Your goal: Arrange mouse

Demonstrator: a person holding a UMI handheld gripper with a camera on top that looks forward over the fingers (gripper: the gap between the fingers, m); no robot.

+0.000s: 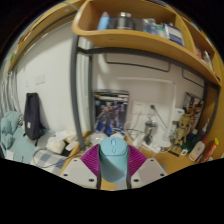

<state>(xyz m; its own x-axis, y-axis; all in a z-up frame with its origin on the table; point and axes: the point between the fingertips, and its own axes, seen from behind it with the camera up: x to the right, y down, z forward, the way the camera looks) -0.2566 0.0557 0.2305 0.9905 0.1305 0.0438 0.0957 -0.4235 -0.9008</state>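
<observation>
While the gripper [113, 172] hangs well above the cluttered desk [60, 152], its two fingers pinch a pale blue mouse [114, 160] between their purple pads [93, 162], one pad pressing on each flank. The mouse sits upright in the grip, its rounded back rising above the fingertips and clear of the desk. Beyond it, a framed poster [111, 110] leans against the white wall [50, 75]. A wooden shelf [140, 45] runs overhead with small boxes on it. To one side a dark bag [33, 115] hangs by the wall, and to the other side small bottles and figures [188, 125] crowd the desk's far end.
</observation>
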